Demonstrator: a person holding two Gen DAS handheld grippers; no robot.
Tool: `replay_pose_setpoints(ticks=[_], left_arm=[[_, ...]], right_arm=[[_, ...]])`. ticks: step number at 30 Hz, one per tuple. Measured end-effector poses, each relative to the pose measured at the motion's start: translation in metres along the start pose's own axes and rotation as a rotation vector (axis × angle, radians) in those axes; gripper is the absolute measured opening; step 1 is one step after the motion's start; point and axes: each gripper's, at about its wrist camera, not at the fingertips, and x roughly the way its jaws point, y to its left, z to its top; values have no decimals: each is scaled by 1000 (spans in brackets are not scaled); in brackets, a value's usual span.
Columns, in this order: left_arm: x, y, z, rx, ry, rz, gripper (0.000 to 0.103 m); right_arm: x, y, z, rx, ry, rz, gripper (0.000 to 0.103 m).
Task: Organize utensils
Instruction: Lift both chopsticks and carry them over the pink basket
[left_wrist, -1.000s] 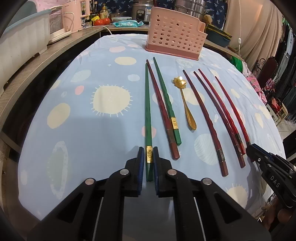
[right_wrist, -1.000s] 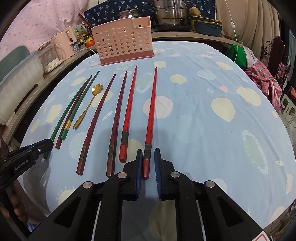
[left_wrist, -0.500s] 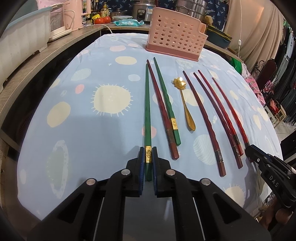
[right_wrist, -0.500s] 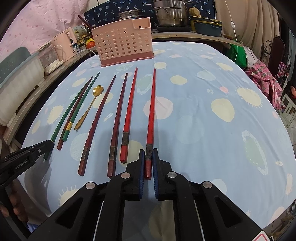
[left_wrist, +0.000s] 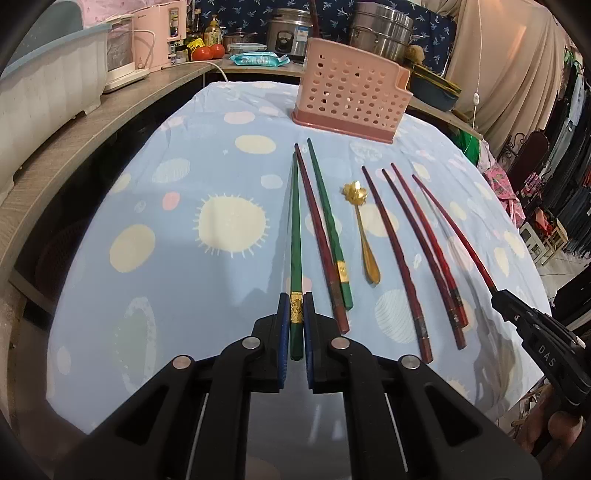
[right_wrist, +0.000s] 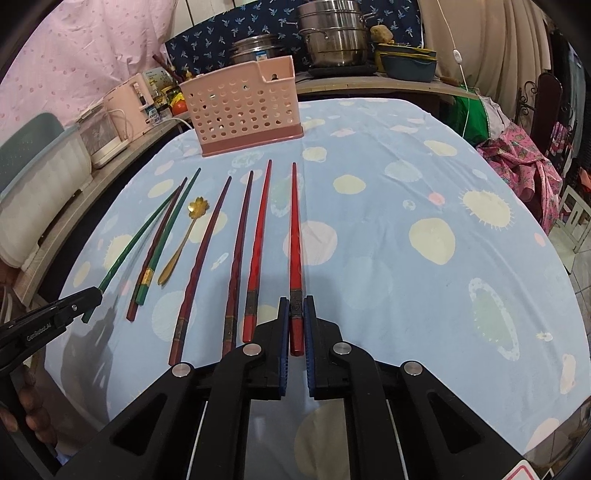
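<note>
L gripper (left_wrist: 296, 314) pinching green chopstick (left_wrist: 295, 236) at gold band; R gripper (right_wrist: 296, 314) pinching red chopstick (right_wrist: 294, 236) near butt. Grasp step. Next: lift both clear, tips twd pink basket (right_wrist: 242, 110) ahead of jaws.

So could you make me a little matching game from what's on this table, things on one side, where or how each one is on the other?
Things:
1. green chopstick
2. bright red chopstick
3. gold spoon
4. pink basket

States:
A. standing at the far end of the table
B. clamped in the right gripper
C. lying free among the chopsticks
D. clamped in the left gripper

Pairs: 1-D, 2-B, 3-C, 4-A
</note>
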Motion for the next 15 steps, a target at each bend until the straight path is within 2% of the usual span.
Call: replay_pose_setpoints(ticks=[6,15], left_arm=[[-14,3,15,-23,-37,-13,7],[-42,5,57,-39,-154,-14,7]], right_arm=[[-13,-5,15,19,-48,7,7],[-39,-11,55,32,-166,19,7]])
